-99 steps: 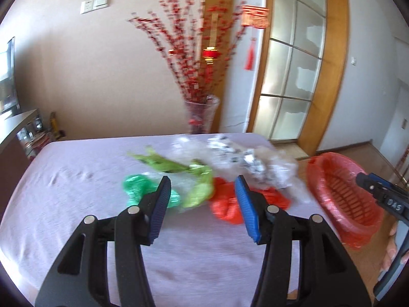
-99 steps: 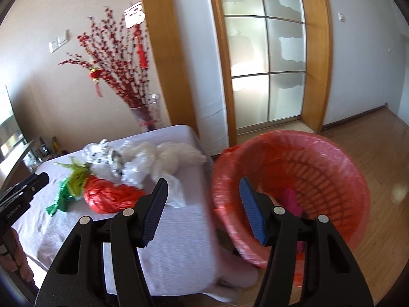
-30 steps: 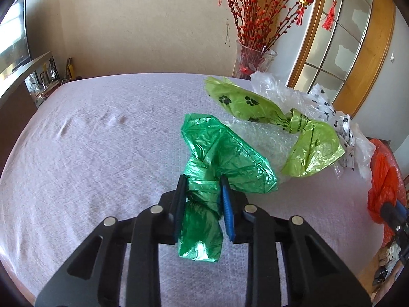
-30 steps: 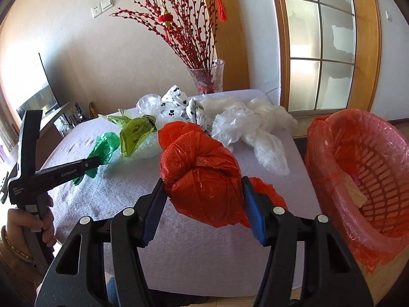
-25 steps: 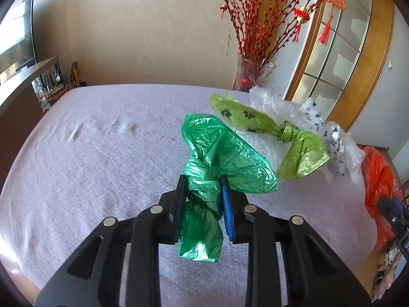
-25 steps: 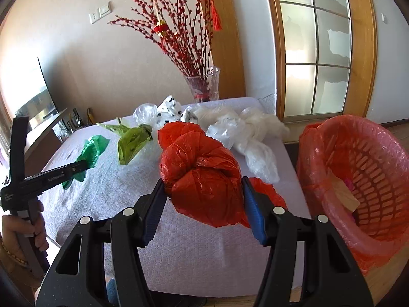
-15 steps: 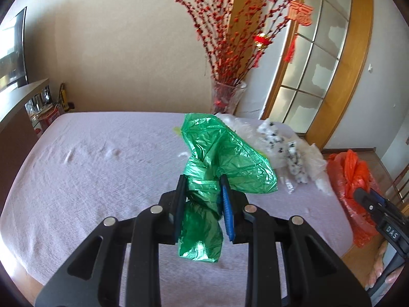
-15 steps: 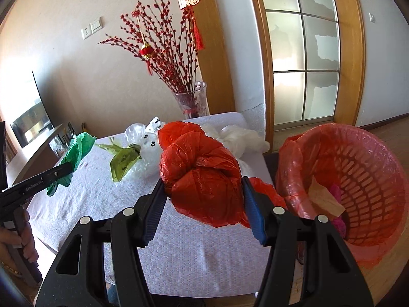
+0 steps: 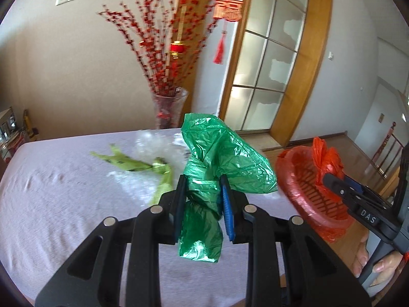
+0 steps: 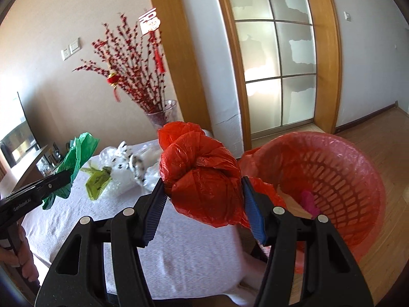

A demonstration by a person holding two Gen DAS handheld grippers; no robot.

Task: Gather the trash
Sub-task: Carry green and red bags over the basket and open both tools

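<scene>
My left gripper (image 9: 202, 204) is shut on a crumpled green plastic bag (image 9: 225, 156) and holds it above the table. It also shows at the left of the right wrist view (image 10: 76, 153). My right gripper (image 10: 203, 206) is shut on a knotted red plastic bag (image 10: 202, 176), held beside the red basket (image 10: 345, 168), over the table's right edge. In the left wrist view the red bag (image 9: 326, 162) hangs over the basket (image 9: 301, 197). The basket is lined with red plastic and holds a few scraps.
On the table (image 9: 64, 204), covered in a pale cloth, lie a yellow-green bag (image 9: 143, 165), clear bubble wrap (image 9: 150, 145) and white spotted bags (image 10: 125, 158). A glass vase of red branches (image 9: 168, 110) stands behind the table. Wooden floor lies to the right.
Both grippers closed on bags and lifted them. Over the last second both have swung right toward the basket; the red bag has moved from over the table to beside the basket's rim.
</scene>
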